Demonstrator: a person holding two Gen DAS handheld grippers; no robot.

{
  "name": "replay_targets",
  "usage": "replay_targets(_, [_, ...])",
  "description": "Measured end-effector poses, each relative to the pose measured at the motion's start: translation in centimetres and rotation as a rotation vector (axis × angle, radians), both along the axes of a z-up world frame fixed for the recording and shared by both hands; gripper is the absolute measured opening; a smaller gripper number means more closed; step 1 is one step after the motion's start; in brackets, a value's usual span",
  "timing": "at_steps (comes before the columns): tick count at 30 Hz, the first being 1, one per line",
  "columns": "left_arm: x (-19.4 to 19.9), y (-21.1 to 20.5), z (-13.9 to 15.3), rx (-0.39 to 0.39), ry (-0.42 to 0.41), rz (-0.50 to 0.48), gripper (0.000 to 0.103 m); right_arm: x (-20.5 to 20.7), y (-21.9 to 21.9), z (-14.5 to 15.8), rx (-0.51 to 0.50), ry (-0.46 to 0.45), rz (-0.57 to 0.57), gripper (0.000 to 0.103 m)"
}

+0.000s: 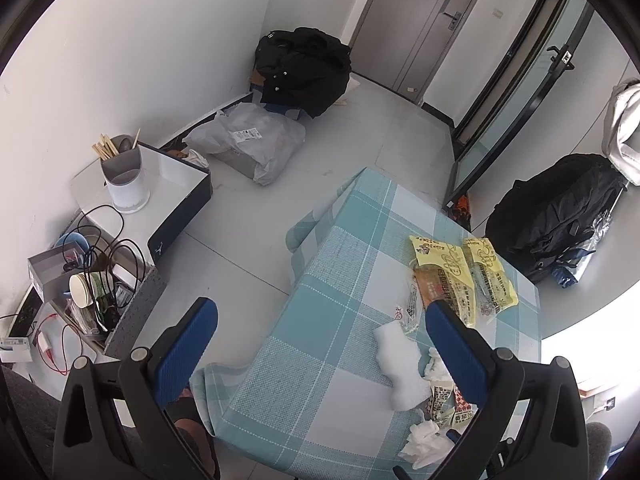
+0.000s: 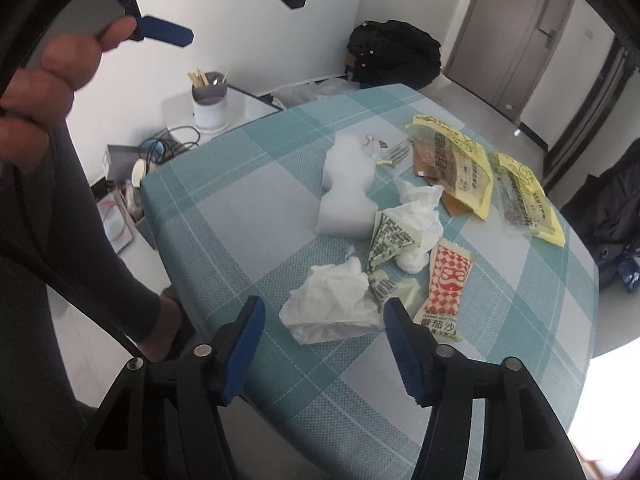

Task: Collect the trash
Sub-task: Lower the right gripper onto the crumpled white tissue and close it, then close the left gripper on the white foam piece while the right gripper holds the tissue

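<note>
Trash lies on a table with a teal checked cloth [image 2: 248, 224]. A crumpled white tissue [image 2: 332, 304] sits between the fingertips of my right gripper [image 2: 324, 316], whose jaws are part-way apart and not pressing on it. Beyond it lie a printed wrapper [image 2: 386, 240], another tissue [image 2: 418, 216], a red-and-white checked sachet [image 2: 446, 288], a white foam piece [image 2: 344, 192] and two yellow packets [image 2: 456, 168]. My left gripper [image 1: 320, 316] is open and holds nothing, above the table's left edge [image 1: 280, 320]. The foam piece [image 1: 400, 368] and yellow packets [image 1: 472, 276] lie near its right finger.
Left of the table, a white box carries a grey cutlery holder with chopsticks [image 1: 124, 176], with a bin of cables and cups [image 1: 100, 284] beside it. A plastic bag [image 1: 248, 140] and black clothes [image 1: 304, 68] lie by the wall. A black backpack [image 1: 560, 216] stands at the right.
</note>
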State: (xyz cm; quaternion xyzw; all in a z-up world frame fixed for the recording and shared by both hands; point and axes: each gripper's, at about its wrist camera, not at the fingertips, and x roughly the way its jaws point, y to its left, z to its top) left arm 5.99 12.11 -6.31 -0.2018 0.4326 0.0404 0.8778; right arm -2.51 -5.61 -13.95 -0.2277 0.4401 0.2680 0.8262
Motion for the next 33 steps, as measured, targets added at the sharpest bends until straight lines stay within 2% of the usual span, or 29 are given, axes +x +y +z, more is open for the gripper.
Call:
replay_targets(7, [0.2,-0.2,-0.1,0.018,0.006,-0.006,0.102,-0.3,0.6,-0.6,-0.047,-0.03,0.032,0.035])
replay_targets(8, [0.2,-0.1,-0.2,0.018,0.007,-0.006,0.102,-0.3,0.7,-0.7,-0.045,-0.028,0.035,0.029])
replay_targets(12, [0.3,0.0,-0.4,0.028,0.012,-0.005,0.102,-0.4,0.7,-0.4,-0.024,-0.025,0.033,0.019])
replay_targets(19, [0.5,0.2,-1.3,0.019,0.053,-0.013,0.102,-0.3,0.0,0.9,0.058,-0.002,0.019,0.015])
replay_targets(25, [0.7,-0.5,-2.1,0.0,0.074,-0.045,0.102,-0.8,-0.8,2.8,0.126,-0.032,0.012,0.015])
replay_targets(33, [1.9,-3.8,-3.7,0.079,0.141,-0.144,0.102,-1.6,-3.6,5.3,0.186,-0.093,-0.038,0.015])
